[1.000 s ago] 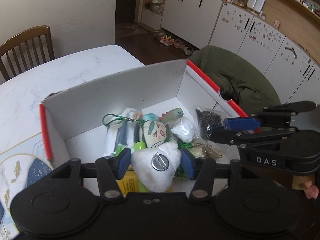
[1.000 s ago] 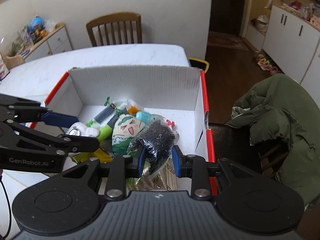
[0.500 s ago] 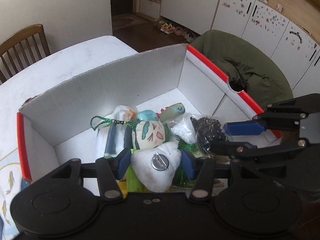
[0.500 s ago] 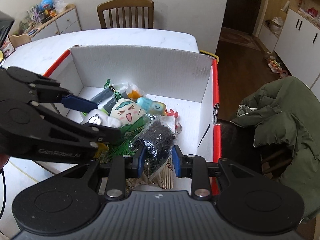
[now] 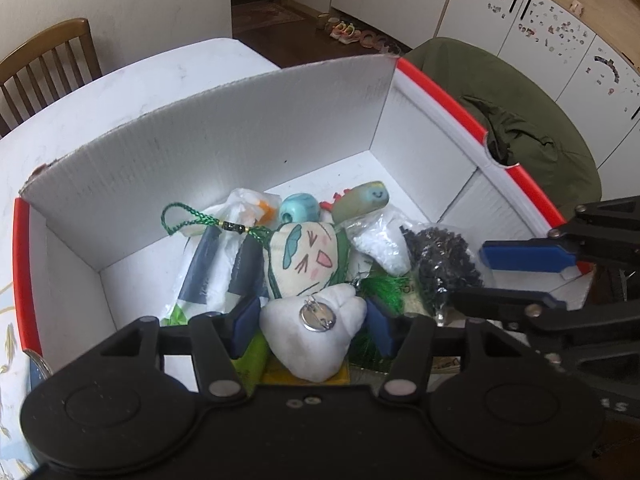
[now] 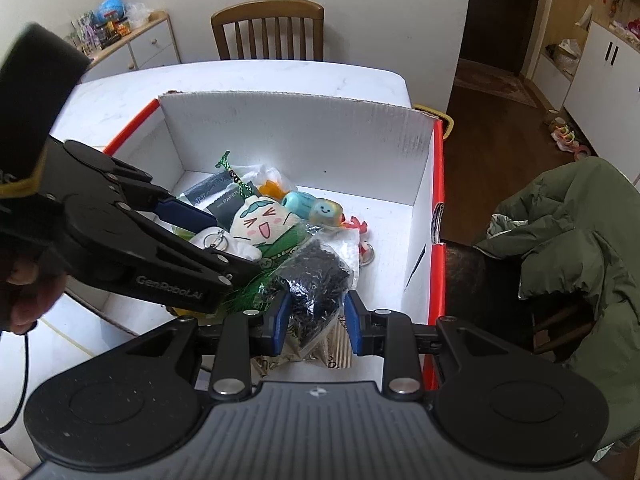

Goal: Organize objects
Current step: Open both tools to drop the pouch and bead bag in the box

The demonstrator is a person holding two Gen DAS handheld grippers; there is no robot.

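Left tool [image 5: 312,322] grips white plush [image 5: 314,334]; right tool [image 6: 316,322] grips bead bag [image 6: 316,280], only its view showing a hand [image 6: 24,292]

Black grippers [image 6: 314,318], blue-padded jaws, "GenRobot.AI" lettering.

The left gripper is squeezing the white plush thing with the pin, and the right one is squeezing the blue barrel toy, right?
Not quite. The left gripper does squeeze the white plush, but the right gripper has its fingers on the bag of black beads, as the right wrist view shows. The blue barrel toy lies loose in the box.
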